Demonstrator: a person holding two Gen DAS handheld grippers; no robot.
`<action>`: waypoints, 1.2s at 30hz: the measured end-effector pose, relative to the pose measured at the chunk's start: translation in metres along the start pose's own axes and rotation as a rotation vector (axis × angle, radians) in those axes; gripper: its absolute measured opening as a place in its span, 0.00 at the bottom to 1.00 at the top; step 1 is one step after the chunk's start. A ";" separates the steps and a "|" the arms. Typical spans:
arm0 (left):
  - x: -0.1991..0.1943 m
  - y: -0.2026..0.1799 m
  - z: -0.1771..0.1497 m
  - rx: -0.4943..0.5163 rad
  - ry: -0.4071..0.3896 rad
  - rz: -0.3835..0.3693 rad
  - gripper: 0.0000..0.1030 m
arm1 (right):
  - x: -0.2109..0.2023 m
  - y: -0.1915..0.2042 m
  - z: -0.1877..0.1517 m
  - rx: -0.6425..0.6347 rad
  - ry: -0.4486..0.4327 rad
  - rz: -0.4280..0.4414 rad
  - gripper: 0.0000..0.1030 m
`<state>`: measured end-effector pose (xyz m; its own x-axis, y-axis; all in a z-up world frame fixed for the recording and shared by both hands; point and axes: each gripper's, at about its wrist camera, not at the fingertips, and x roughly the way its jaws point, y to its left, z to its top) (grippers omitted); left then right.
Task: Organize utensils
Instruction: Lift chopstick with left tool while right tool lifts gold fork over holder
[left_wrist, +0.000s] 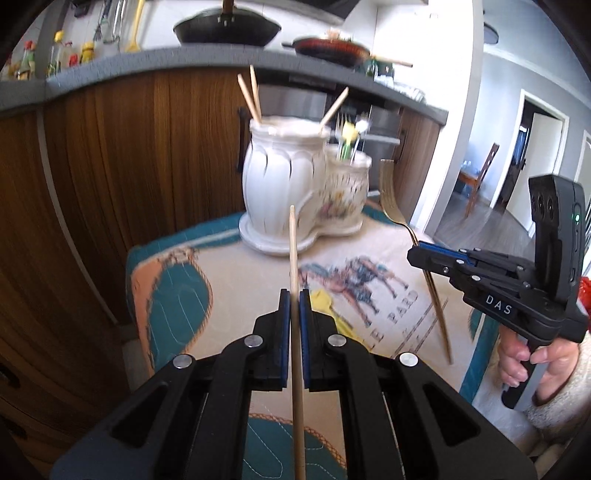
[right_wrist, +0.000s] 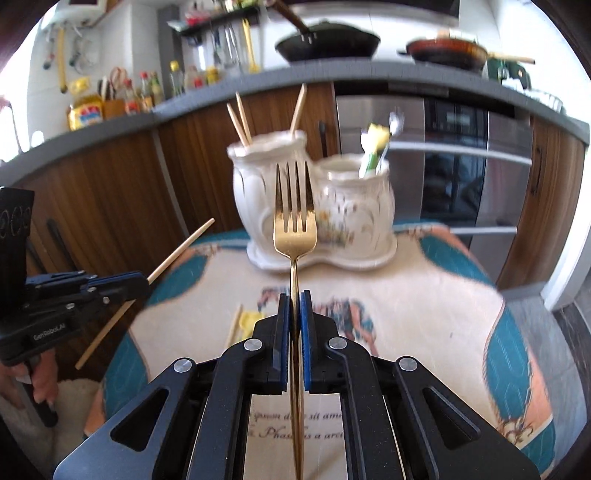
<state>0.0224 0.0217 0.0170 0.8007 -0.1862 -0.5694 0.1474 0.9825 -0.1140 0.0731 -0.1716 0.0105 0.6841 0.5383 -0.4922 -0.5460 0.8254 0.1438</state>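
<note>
Blue-padded jaws of the left gripper (left_wrist: 294, 295) are clenching a wooden chopstick (left_wrist: 293, 251), whose tip is pointing toward the white ceramic holder (left_wrist: 284, 177) standing at the far end of the desk (left_wrist: 258, 273). Nothing is standing between the chopstick and the holder. Three more chopsticks (left_wrist: 255, 99) are sticking out of the holder's taller pot, and cutlery with a yellow piece is sitting in its shorter pot (right_wrist: 354, 199). Nearer than the holder, a yellow item (right_wrist: 251, 319) and another chopstick (right_wrist: 233, 326) are lying on the printed cloth. To the right of the holder, the right gripper (right_wrist: 294, 297) is gripping a gold fork (right_wrist: 294, 221) by its handle, tines rising in front of the holder.
</note>
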 end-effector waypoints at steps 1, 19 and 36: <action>-0.003 0.001 0.003 -0.002 -0.016 -0.005 0.05 | -0.004 0.000 0.003 -0.008 -0.034 -0.004 0.07; -0.022 0.004 0.067 -0.010 -0.237 -0.049 0.05 | -0.026 -0.004 0.069 -0.047 -0.329 -0.024 0.07; 0.045 0.010 0.165 -0.093 -0.468 -0.098 0.05 | 0.019 -0.061 0.144 0.143 -0.523 -0.057 0.07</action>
<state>0.1561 0.0247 0.1246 0.9639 -0.2335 -0.1278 0.1997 0.9518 -0.2327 0.1888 -0.1869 0.1164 0.8801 0.4746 -0.0152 -0.4544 0.8511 0.2629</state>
